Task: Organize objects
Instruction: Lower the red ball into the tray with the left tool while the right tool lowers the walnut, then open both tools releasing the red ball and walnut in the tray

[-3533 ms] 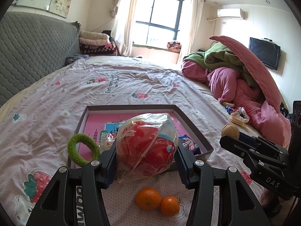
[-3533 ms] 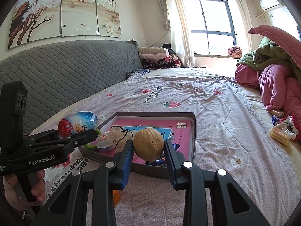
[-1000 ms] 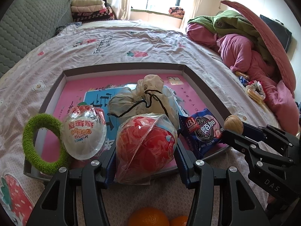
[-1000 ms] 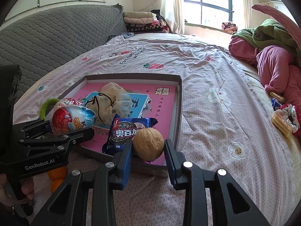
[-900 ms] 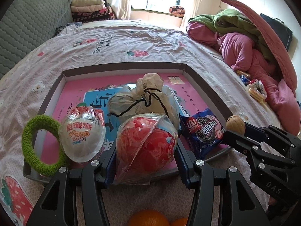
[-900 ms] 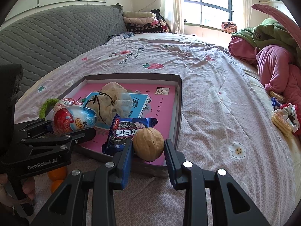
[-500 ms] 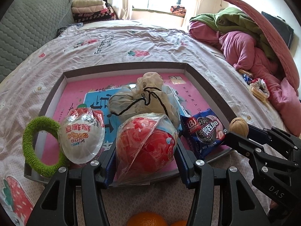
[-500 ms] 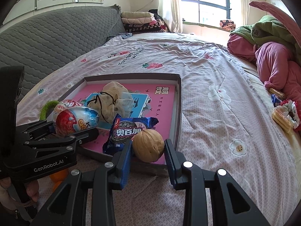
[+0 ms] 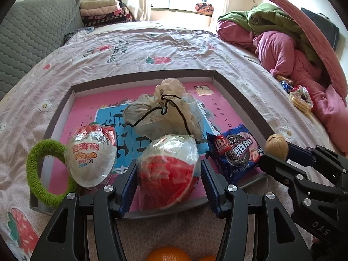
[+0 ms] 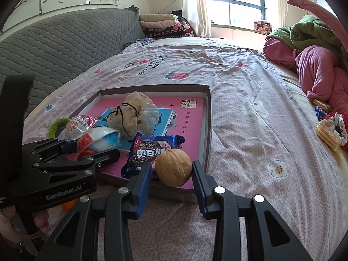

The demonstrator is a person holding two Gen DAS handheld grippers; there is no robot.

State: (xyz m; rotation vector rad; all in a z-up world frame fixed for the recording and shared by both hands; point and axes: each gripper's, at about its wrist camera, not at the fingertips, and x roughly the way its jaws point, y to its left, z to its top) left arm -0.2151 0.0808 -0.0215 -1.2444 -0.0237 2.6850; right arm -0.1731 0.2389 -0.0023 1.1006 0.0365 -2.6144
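A red foil-wrapped toy egg [image 9: 167, 174] sits between the pads of my left gripper [image 9: 168, 168], which is shut on it over the near edge of the grey-rimmed pink tray [image 9: 237, 100]. My right gripper [image 10: 171, 166] is at the tray's [image 10: 207, 117] near right corner with a walnut [image 10: 174, 167] between its fingers. Its jaws are opening: a gap shows at the left pad, and the right pad still touches the nut. In the tray lie a white wrapped egg [image 9: 91, 156], a drawstring pouch [image 9: 165, 111] and a blue cookie packet [image 9: 237, 152]. A green ring [image 9: 34, 174] leans on its left rim.
Two oranges [image 9: 167, 254] lie on the bedsheet just below the left gripper. A pile of pink and green bedding [image 9: 293, 43] fills the right side, with snack packets [image 10: 328, 130] beside it. A grey padded headboard [image 10: 65, 43] runs along the left. A hand [image 10: 39, 219] holds the left gripper.
Both grippers came down from above the bed to the tray's near edge. In the last half second the right jaws widened and a gap appeared left of the walnut.
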